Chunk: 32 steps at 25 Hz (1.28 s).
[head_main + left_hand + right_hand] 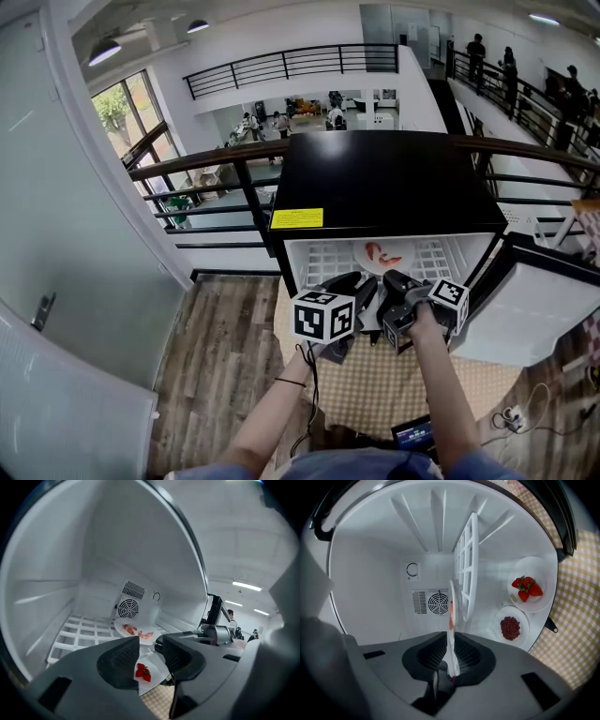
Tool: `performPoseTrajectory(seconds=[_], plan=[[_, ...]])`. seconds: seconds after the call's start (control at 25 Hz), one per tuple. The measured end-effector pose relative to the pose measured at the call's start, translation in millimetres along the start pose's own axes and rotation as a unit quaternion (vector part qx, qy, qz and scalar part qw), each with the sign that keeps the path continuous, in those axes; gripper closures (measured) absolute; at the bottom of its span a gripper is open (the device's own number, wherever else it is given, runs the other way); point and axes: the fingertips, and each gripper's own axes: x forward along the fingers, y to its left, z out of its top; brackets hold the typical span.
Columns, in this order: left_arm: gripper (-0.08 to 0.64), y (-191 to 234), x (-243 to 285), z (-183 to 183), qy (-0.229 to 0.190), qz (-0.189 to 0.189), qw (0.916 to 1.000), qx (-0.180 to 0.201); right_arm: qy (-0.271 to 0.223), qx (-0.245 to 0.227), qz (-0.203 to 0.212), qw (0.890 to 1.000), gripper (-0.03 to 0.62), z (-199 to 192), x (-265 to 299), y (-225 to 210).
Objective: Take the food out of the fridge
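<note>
Head view: the little black fridge [384, 183] stands open on a table [375, 394] with a checked cloth. It is up on a balcony with a wood floor [225, 356] and a black railing [216, 164]. The shrimp plate [382, 254] sits on the wire shelf [323, 258] inside.

Left gripper view: the left gripper [147, 648] has its fingers spread wide and holds nothing. Strawberries [143, 672] wait lower down.

Right gripper view: the right gripper [452, 656] has its fingers pinching the shrimp plate's rim. The strawberries and a dish of small red bits [511, 627] sit on the fridge's bottom. I think no food is out yet, so almost all is left.
</note>
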Motion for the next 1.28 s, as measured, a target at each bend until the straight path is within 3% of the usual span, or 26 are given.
performPoseTrajectory(seconds=[0.2,0.48,0.92,1.04,1.16,1.28], plan=[[0.407,11,18,3,0.034,0.016,0.9991,-0.018,0.012,-0.011,0.006,1.0,0.532,0,0,1],[0.407,28,26,6,0.038,0.029,0.997,-0.06,0.023,-0.022,0.015,0.999,0.532,2,-1,5],[0.407,13,37,0,0.07,-0.005,0.9912,-0.111,0.041,-0.029,0.063,0.997,0.532,7,-2,30],[0.407,7,39,-1,0.057,-0.03,0.9842,-0.165,0.048,-0.024,0.064,0.997,0.534,5,-1,28],[0.407,7,41,4,0.041,-0.05,0.9707,-0.232,0.049,-0.023,0.062,0.997,0.54,6,-1,24],[0.407,11,44,4,0.046,-0.054,0.9594,-0.273,0.047,-0.035,0.062,0.996,0.54,8,0,25]])
